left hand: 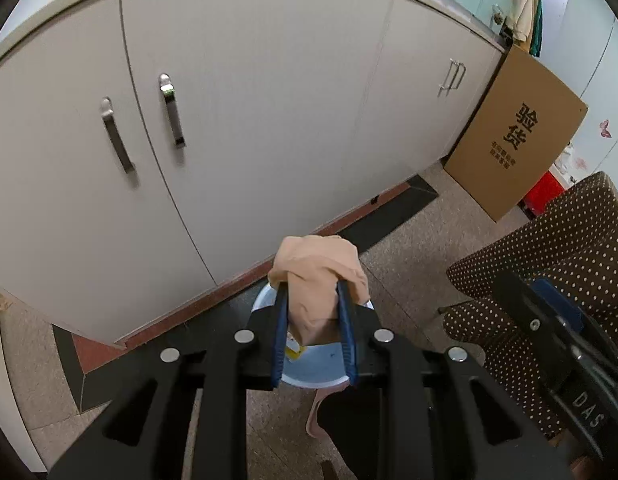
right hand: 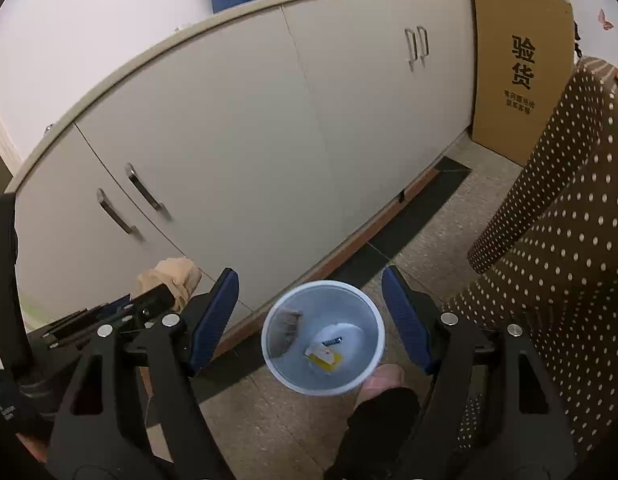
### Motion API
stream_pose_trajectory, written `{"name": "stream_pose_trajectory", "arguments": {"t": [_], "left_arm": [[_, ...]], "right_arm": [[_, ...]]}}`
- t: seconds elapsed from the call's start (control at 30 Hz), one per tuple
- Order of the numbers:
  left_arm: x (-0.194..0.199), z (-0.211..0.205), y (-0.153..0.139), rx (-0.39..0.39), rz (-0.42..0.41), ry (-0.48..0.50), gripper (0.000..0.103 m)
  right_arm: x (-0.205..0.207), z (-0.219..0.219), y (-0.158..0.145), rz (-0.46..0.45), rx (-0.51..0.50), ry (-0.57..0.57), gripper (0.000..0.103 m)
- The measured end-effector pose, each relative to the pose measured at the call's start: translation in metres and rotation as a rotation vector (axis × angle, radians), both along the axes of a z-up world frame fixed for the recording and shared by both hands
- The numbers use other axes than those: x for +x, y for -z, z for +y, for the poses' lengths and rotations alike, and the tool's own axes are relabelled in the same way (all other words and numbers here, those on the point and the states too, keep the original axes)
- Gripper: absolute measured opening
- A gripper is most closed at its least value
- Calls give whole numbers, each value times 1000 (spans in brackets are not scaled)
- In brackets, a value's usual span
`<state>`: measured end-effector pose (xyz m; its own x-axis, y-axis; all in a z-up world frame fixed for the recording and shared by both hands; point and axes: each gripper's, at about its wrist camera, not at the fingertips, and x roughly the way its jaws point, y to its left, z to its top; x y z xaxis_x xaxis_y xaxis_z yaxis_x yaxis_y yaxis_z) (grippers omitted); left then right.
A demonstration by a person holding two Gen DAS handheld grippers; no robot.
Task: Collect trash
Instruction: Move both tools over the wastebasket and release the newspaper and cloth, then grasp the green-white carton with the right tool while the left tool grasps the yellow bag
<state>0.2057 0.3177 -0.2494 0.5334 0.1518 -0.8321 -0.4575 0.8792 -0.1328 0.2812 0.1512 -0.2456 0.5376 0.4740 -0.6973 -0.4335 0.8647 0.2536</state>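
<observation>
A crumpled beige wad of thin fabric [left hand: 315, 268] is pinched between the blue fingers of my left gripper [left hand: 312, 285], which is shut on it just above a small white bin [left hand: 265, 298] on the floor. In the right wrist view the bin [right hand: 351, 304] stands between the spread fingers of my right gripper [right hand: 309, 274], which is open with nothing in it. Inside the bin lie a yellow and white wrapper [right hand: 325, 357] and a greyish crumpled scrap [right hand: 287, 322]. The left gripper [right hand: 161, 296] with the beige wad [right hand: 175, 276] shows left of the bin.
Grey cabinet doors [right hand: 237, 152] with metal handles run behind the bin. A flat cardboard box [right hand: 517, 68] leans at the cabinet's right end. Brown polka-dot clothing [right hand: 557, 264] of a person fills the right side, and a foot [right hand: 383, 378] rests beside the bin on the speckled floor.
</observation>
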Motion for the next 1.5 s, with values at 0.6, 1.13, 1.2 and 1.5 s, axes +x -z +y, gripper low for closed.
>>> {"name": "stream_pose_trajectory", "arguments": {"t": [0.6, 1.13, 1.2, 1.5], "left_arm": [[21, -17, 9, -25, 33, 78, 23], [16, -30, -15, -4, -22, 51, 68], [12, -34, -23, 3, -34, 56, 68], [-13, -74, -86, 22, -180, 91, 68]], "right_arm": [[-16, -31, -7, -57, 16, 57, 77], [-16, -51, -18, -60, 56, 93, 79], [-21, -56, -24, -68, 66, 94, 79], [-54, -91, -80, -178, 117, 115, 79]]}}
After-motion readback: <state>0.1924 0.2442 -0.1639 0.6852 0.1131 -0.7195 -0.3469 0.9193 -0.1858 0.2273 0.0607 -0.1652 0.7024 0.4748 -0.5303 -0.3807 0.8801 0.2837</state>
